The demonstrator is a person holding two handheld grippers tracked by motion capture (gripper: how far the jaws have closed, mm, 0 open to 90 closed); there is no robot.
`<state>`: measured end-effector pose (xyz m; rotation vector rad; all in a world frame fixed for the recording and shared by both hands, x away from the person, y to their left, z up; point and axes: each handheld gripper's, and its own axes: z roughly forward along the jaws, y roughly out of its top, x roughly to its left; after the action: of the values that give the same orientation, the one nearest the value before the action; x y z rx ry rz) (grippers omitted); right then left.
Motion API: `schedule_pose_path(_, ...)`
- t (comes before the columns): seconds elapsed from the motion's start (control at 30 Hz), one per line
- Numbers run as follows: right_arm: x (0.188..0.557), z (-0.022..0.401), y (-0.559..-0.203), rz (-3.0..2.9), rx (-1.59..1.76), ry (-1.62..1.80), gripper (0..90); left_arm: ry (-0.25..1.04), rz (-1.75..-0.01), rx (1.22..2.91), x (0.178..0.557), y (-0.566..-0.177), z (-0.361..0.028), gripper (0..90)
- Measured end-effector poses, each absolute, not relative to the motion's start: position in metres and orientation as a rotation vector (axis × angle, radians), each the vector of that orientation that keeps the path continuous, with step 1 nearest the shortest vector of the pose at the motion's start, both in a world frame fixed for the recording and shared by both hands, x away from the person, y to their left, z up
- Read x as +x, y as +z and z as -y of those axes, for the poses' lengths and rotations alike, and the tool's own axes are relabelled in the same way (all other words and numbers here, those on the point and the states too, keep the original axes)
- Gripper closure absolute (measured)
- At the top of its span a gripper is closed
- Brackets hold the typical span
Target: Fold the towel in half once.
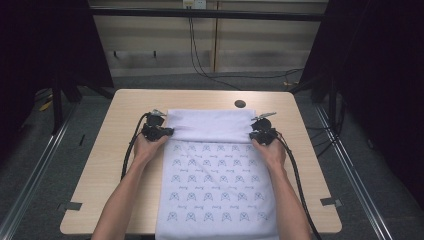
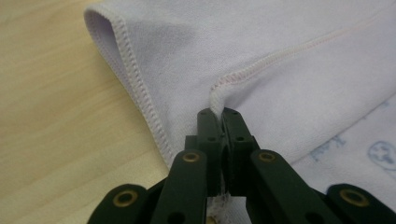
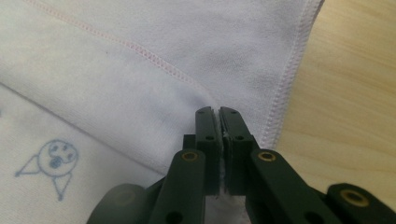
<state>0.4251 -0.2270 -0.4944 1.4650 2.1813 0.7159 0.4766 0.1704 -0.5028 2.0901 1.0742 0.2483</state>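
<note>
- Where the forearms come in at six o'clock in the high view, the printed cloth starts: its near end hangs just over the worktop edge, and it runs up the middle toward twelve o'clock.
- Farther up, the left gripper sits at about nine o'clock of the cloth and the right gripper at about three o'clock, each at a side edge.
- Both are clamped fully closed on fabric: in the left gripper view a stitched hem is pinched between the jaws of the left gripper, and in the right gripper view the right gripper bites a thin layer in the same way.
- Holding both corners level probably keeps the turned-over flap straight, so the plain underside lies evenly over the printed face; this looks like a fold in progress.
- Beyond the flap, toward twelve o'clock, a dark round hole sits in the bare worktop.
- No containers stand on the worktop; nothing rests on the cloth.
</note>
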Motion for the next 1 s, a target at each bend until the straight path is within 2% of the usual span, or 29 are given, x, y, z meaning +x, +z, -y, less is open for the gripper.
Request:
schedule_pose_path(0.13, 0.422, 0.247, -0.489, -2.187, 1.501, 0.931, 87.1, 0.192, -1.03, 2.034, 0.468, -0.499, -0.183, 87.9)
schedule_pose_path(0.2, 0.416, 0.265, -0.473, -2.139, 1.491, 1.152, 87.1, 0.167, -1.017, 1.979, 0.463, -0.489, -0.19, 87.9)
schedule_pose_path(0.23, 0.414, 0.27, -0.465, -2.119, 1.487, 1.206, 87.1, 0.169, -0.979, 1.936, 0.456, -0.472, -0.195, 87.9)
schedule_pose_path(0.27, 0.414, 0.27, -0.465, -2.119, 1.487, 1.206, 87.1, 0.169, -0.979, 1.936, 0.456, -0.472, -0.195, 87.8)
schedule_pose_path(0.3, 0.408, 0.277, -0.444, -2.077, 1.45, 1.298, 87.1, 0.171, -0.947, 1.916, 0.449, -0.458, -0.199, 87.8)
schedule_pose_path(0.4, 0.403, 0.279, -0.428, -2.063, 1.399, 1.343, 87.1, 0.232, -0.9, 1.927, 0.43, -0.43, -0.201, 87.8)
schedule_pose_path(0.5, 0.384, 0.281, -0.395, -2.05, 1.299, 1.393, 87.1, 0.246, -0.821, 1.913, 0.402, -0.398, -0.209, 87.8)
schedule_pose_path(1.0, 0.299, 0.291, -0.333, -2.035, 1.046, 1.539, 87.1, 0.24, -0.642, 1.788, 0.319, -0.331, -0.22, 87.8)
